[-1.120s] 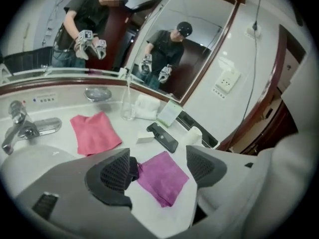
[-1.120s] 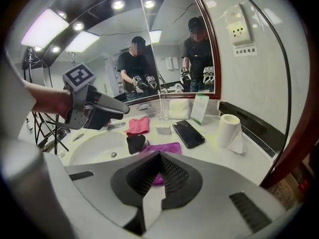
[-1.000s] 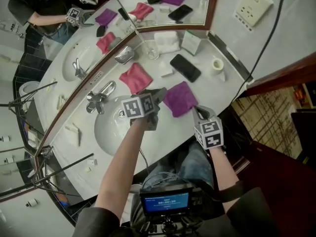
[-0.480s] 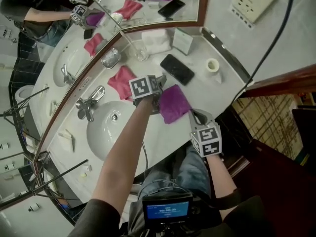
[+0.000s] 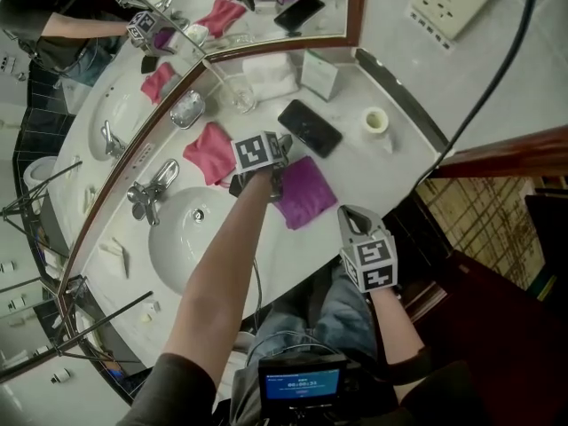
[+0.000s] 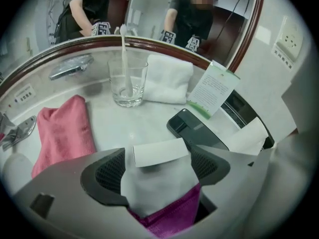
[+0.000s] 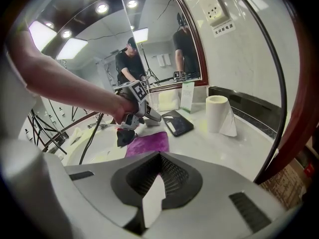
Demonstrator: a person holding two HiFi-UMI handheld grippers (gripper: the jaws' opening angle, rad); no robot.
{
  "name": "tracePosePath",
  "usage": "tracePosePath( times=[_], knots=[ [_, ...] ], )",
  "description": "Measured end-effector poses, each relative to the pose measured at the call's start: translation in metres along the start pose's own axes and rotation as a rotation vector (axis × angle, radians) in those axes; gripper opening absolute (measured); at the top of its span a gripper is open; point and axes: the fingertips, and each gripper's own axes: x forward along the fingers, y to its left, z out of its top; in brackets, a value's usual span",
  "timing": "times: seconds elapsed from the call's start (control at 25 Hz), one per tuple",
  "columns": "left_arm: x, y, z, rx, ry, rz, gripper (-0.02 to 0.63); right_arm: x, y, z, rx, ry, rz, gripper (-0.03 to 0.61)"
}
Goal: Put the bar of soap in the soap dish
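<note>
Two tools are listed, one held in each hand.

1. Left tool (image 6: pixel 160 159): pointed steeply down at the white tabletop (image 5: pixel 355 162). Its jaws are held wide. The white bar of soap (image 6: pixel 160 152) lies crosswise on the tabletop between the two tips, with its ends close to the pads. No firm squeeze is evident.
2. Purple cloth (image 6: pixel 172 217): seen just under and behind the left tool's tips.
3. Black phone (image 6: pixel 197 129): flat on the tabletop, just ahead and to the right of the left tool.
4. Pink cloth (image 6: pixel 65 131): to the left of the left tool.
5. Soap dish (image 5: pixel 187 109): silvery, set against the mirror frame ahead and to the left of the left tool, well apart from the bar.
6. Glass (image 6: pixel 128 83): ahead of the left tool, with a pale stick standing in it. A folded white towel (image 6: pixel 168 78) is just beside it.
7. Right tool (image 7: pixel 158 173): held near the tabletop's front edge. Its jaws are closed together with nothing gripped.
8. Paper roll (image 7: pixel 217 113): ahead and to the right of the right tool.
</note>
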Motion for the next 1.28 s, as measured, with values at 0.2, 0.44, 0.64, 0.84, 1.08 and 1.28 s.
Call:
tracePosePath(
  times=[0.2, 0.44, 0.64, 0.84, 1.08, 1.28],
  knots=[
    [0.002, -0.001, 0.007, -0.013, -0.034, -0.011, 0.327, -0.001, 0.0, 0.002, 0.005, 0.001, 0.006, 0.015],
    [-0.009, 0.0, 0.005, -0.037, -0.048, -0.036, 0.322, 0.0, 0.003, 0.004, -0.009, 0.0, 0.011, 0.015],
    [-0.029, -0.006, 0.018, -0.107, -0.109, -0.115, 0.321, 0.006, 0.013, 0.013, -0.031, -0.003, 0.03, 0.015],
    [-0.057, -0.001, 0.038, -0.204, -0.2, -0.21, 0.321, 0.014, 0.035, 0.033, -0.079, -0.015, 0.069, 0.015],
    [-0.091, 0.036, 0.061, -0.393, -0.333, -0.297, 0.321, 0.03, 0.073, 0.068, -0.162, -0.035, 0.138, 0.015],
    [-0.118, 0.077, 0.082, -0.57, -0.51, -0.378, 0.321, 0.052, 0.107, 0.091, -0.231, -0.039, 0.208, 0.015]
  ],
)
